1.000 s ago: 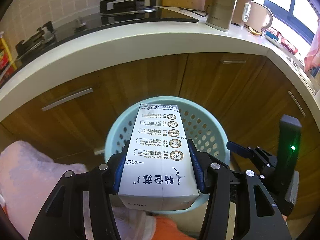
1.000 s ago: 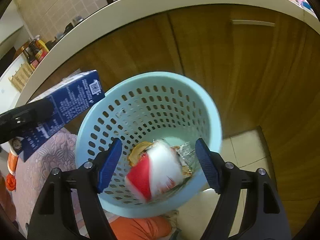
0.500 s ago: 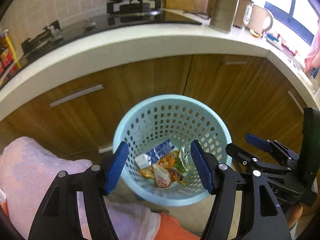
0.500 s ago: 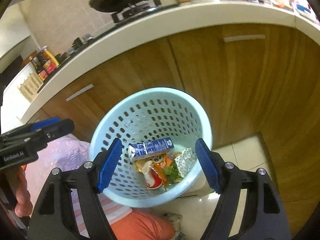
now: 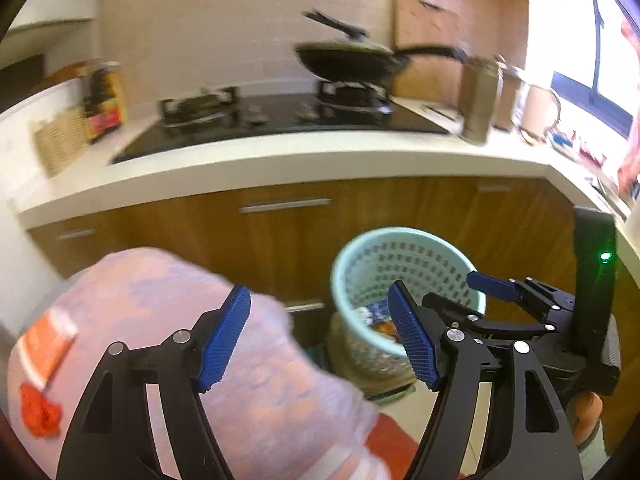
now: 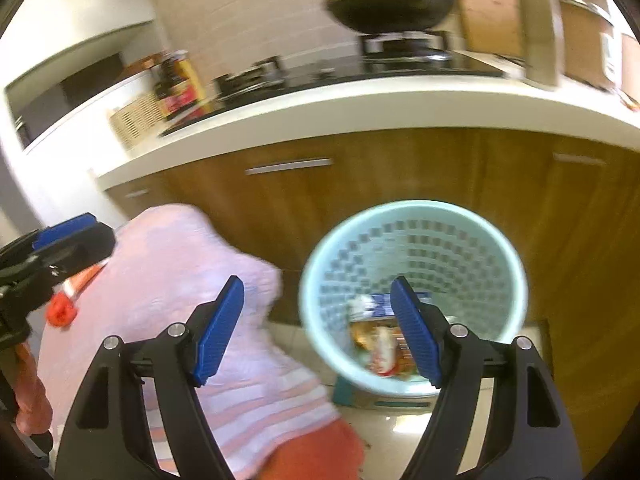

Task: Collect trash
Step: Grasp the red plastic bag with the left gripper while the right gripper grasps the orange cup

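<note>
Your left gripper [image 5: 320,344] had just spread its jaws, nothing between; right gripper [image 6: 316,332] gaped empty too, trash sitting in the pale-blue perforated plastic basket [image 6: 412,240].

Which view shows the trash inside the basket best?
Right wrist: it looks down into the basket, so the carton and wrappers at the bottom show. Left wrist sees the basket more from the side; only a sliver of trash shows.
</note>
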`<state>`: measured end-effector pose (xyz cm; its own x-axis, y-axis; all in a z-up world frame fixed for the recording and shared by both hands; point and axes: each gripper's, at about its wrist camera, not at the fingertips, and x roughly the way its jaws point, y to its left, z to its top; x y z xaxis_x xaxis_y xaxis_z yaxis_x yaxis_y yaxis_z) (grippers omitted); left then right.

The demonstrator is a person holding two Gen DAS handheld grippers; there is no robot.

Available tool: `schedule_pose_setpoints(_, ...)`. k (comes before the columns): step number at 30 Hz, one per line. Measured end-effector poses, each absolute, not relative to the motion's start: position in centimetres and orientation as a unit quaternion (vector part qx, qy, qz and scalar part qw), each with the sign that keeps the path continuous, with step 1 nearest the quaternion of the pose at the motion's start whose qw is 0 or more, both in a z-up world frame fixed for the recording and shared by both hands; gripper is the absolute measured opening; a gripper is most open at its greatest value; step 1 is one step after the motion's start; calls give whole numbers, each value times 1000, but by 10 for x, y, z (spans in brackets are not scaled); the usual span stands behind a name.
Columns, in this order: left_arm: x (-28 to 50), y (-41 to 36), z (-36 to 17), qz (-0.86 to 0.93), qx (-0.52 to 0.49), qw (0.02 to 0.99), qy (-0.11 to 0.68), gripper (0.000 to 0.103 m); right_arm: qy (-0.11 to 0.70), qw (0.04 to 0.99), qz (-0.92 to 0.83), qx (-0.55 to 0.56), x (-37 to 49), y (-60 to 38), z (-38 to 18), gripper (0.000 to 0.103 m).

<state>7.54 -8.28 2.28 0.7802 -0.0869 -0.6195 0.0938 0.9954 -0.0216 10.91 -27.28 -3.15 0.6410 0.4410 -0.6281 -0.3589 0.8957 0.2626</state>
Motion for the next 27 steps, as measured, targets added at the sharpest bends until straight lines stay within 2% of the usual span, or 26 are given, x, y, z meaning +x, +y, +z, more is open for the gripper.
schedule_pose_setpoints(10,-25,40,48,63,-41,958,276,75,341,880,332,-7,65,-139,-16,72)
schedule_pose_setpoints(14,-59,89,49,108,-77,957,259,77,335,862,379,-30,55,-82,-13,77)
schedule_pose_setpoints(20,-88,151,27,177,-119,942,259,78,316,853,413,-52,57,-20,-28,77)
schedule_pose_setpoints(27,-97,205,-16,235,-146,920,277,78,343,842,414,-46,67,3,-61,77)
